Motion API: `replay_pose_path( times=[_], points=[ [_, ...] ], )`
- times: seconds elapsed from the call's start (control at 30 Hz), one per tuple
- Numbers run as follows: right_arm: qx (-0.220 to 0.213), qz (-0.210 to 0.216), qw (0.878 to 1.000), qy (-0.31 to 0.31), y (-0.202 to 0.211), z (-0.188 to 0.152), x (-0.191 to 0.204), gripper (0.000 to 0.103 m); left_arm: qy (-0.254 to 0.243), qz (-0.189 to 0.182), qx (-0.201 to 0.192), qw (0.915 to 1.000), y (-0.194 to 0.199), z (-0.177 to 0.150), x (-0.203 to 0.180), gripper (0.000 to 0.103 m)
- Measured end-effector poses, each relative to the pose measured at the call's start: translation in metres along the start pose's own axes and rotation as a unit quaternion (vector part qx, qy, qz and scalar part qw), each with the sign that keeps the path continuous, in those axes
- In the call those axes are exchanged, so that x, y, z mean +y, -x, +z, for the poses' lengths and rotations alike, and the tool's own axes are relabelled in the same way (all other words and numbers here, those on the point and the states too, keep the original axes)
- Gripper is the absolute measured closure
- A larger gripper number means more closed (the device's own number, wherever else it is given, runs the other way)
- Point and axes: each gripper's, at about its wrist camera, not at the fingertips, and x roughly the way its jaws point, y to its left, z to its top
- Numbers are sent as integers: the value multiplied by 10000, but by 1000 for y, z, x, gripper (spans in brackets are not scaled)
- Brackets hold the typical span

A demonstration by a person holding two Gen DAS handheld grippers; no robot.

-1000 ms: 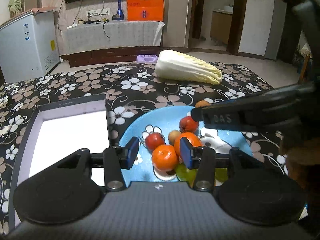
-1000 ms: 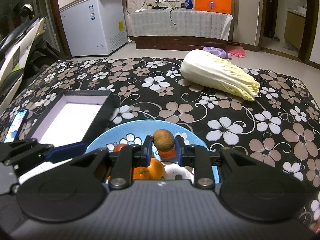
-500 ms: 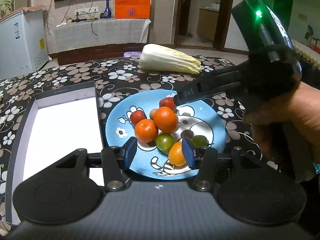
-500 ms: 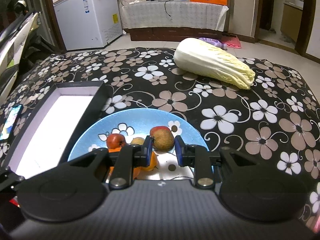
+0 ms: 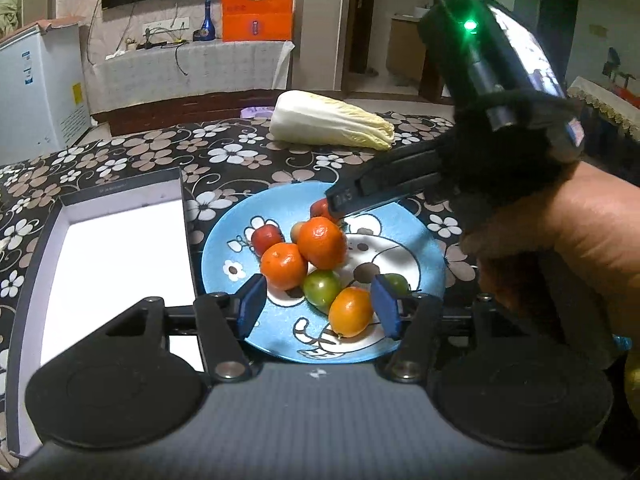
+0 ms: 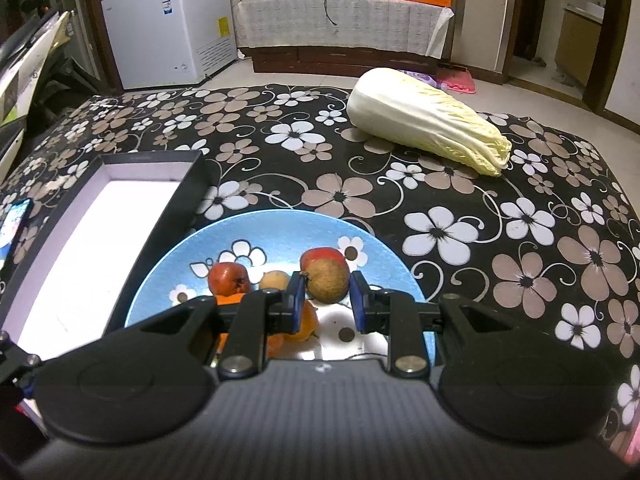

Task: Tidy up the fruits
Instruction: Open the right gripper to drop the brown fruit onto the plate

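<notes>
The right gripper (image 6: 325, 300) holds a small brown fruit (image 6: 327, 281) lightly between its fingers over the blue plate (image 6: 280, 228), a light, firm, round thing, while the left gripper (image 5: 318, 305) hangs open.

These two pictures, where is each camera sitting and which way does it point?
Left wrist view: sits on the left hand-held gripper, looks forward and down at the blue plate; the person's right hand shows.
Right wrist view: sits on the right hand-held gripper, faces the brown fruit; no hand shows.
Both share the plate, box and cabbage.
</notes>
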Motion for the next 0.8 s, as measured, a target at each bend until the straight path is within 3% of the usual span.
replay_pose_path(
  times=[0.1,0.2,0.27,0.33,0.5,0.8],
  points=[
    [4,6,10000,4,0,1,1,76,-107,-16,-60,9999,3,0,-3,34],
    [6,15,10000,6,-2,2,4,76,-259,-23,-156,9995,7,-1,-7,22],
    [13,25,10000,-1,-3,2,5,76,-342,-33,-213,9992,10,-1,-10,9],
    [7,30,10000,-18,-4,3,6,75,-466,-6,-286,9985,13,-1,-12,4],
    [-12,2,10000,-70,-5,3,5,74,-630,120,-349,9973,17,-2,-14,1],
    [-299,170,9989,-330,16,0,-6,68,-388,131,-231,9989,19,0,-9,0]
  ],
)
